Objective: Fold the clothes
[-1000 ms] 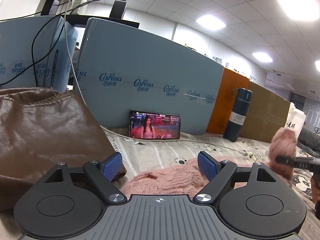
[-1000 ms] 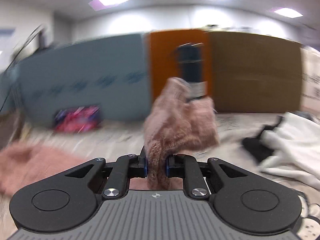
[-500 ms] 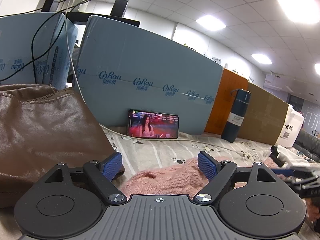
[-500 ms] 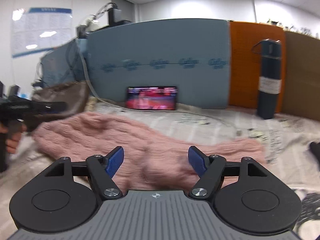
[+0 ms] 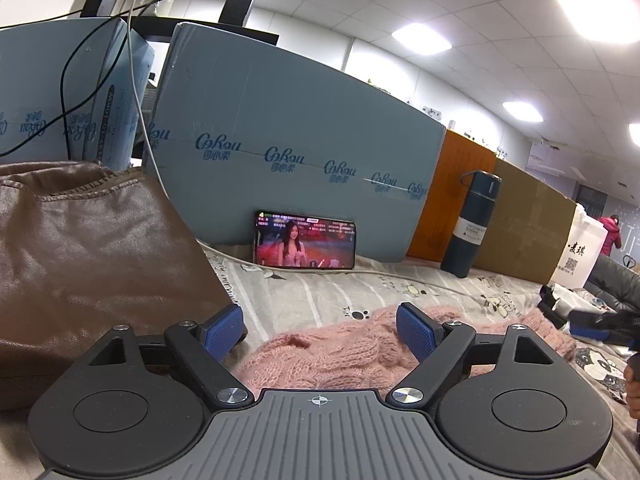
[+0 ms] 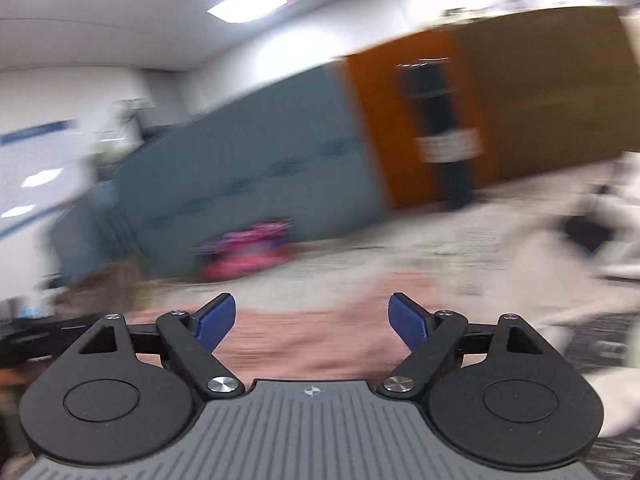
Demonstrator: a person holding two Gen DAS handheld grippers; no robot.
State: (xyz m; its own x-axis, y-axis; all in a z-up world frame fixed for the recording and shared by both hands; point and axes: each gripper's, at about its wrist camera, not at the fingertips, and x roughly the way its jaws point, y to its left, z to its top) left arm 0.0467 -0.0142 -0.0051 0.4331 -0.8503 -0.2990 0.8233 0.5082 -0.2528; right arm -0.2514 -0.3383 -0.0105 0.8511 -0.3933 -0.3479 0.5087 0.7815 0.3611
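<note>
A pink knitted sweater (image 5: 340, 356) lies flat on the patterned bedsheet (image 5: 320, 296), just in front of my left gripper (image 5: 320, 330), which is open and empty above its near edge. My right gripper (image 6: 310, 322) is open and empty; its view is blurred by motion, with the pink sweater (image 6: 304, 332) as a smear below the fingers. The right gripper also shows at the far right of the left wrist view (image 5: 608, 322), beyond the sweater's right end.
A brown leather bag (image 5: 80, 264) stands at the left. A phone (image 5: 305, 245) leans on blue boxes (image 5: 288, 152) at the back, with a dark flask (image 5: 472, 226) beside orange and brown boards. White and black clothes (image 6: 592, 232) lie at the right.
The right gripper held up part of the pink sweater, laid it down and let go. It is now open and swinging right. The left gripper has stayed open and nearly still.
</note>
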